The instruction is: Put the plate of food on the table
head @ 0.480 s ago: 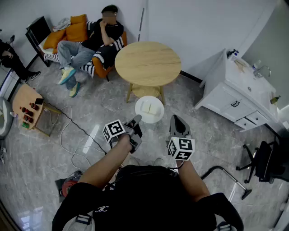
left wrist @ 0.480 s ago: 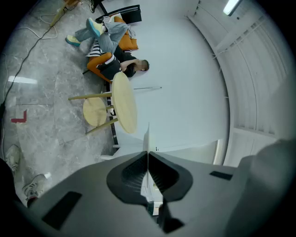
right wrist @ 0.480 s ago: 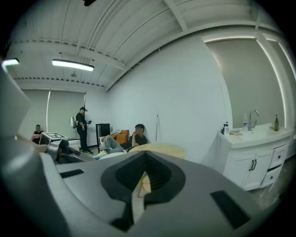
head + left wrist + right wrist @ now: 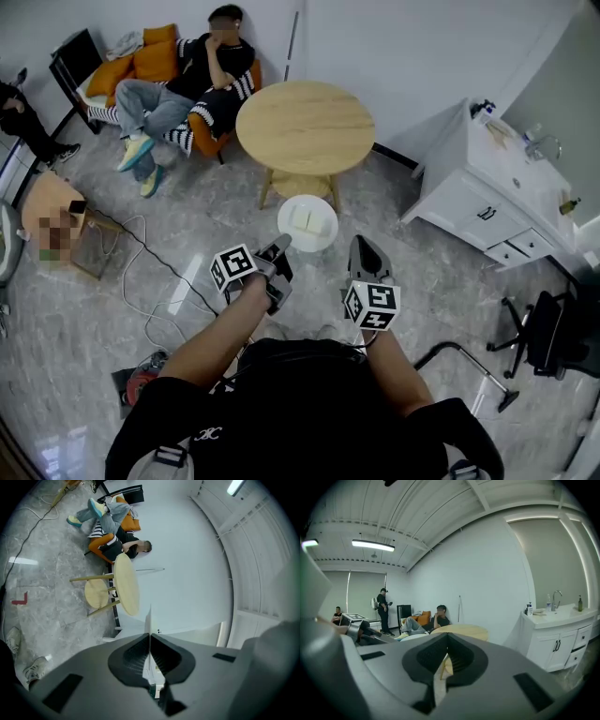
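I have the left gripper (image 4: pixel 279 247) pinched tight on the near rim of the white plate (image 4: pixel 309 243). In the left gripper view the plate shows edge-on as a thin white sliver clamped between the two dark pads. The plate hangs in the air short of the round wooden table (image 4: pixel 305 127), on my side of it and over the grey marble floor (image 4: pixel 412 281), not touching the tabletop. Pale pieces of food (image 4: pixel 312 223) lie on the middle of the plate.

The right gripper (image 4: pixel 362 246) hovers on the same near side of the table, just right of the plate and apart from it. Its jaws are pressed together with nothing between them, and its own view looks past them at the table's edge.

On the far left side of the table a person (image 4: pixel 202 80) sits on an orange sofa (image 4: pixel 141 66). A white cabinet (image 4: pixel 478 187) with a sink stands against the wall to the right of the table.
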`<action>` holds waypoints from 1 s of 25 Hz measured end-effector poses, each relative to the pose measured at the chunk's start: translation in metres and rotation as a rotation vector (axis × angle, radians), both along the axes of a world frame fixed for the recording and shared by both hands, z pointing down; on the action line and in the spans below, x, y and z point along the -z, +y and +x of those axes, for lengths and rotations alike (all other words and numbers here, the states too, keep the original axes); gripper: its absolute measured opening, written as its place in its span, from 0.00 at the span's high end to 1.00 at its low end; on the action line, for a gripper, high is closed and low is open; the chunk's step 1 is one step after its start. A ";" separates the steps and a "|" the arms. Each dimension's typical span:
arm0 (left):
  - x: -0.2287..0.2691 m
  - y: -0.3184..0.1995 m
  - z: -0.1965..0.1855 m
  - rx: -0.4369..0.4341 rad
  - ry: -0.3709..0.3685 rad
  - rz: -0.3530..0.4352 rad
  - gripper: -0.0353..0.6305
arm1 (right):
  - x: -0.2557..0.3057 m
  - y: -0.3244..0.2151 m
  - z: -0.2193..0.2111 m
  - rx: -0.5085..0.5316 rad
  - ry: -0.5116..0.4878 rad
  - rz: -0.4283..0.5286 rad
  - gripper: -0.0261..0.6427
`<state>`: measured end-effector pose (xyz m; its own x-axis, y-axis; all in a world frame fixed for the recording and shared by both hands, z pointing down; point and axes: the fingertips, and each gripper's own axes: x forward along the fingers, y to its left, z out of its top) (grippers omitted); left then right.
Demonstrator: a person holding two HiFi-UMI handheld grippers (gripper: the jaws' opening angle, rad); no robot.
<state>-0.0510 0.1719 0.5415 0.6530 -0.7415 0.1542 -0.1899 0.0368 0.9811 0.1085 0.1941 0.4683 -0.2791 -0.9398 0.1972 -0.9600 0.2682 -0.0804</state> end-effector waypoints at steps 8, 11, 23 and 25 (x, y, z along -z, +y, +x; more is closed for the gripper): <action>0.001 -0.005 -0.013 0.004 0.007 0.003 0.92 | 0.000 -0.006 -0.012 -0.007 0.005 0.009 0.95; 0.002 -0.008 -0.026 0.002 0.008 0.003 0.92 | 0.000 -0.009 -0.025 -0.014 0.009 0.007 0.95; -0.004 -0.015 -0.063 -0.033 0.022 -0.005 0.92 | -0.005 -0.009 -0.062 -0.055 0.025 -0.004 0.95; -0.004 -0.017 -0.069 -0.037 0.028 -0.002 0.92 | -0.006 -0.009 -0.068 -0.060 0.029 -0.006 0.95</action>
<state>-0.1202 0.1553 0.5457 0.6843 -0.7162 0.1370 -0.1636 0.0322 0.9860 0.0406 0.1846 0.4740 -0.2163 -0.9536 0.2095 -0.9763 0.2096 -0.0537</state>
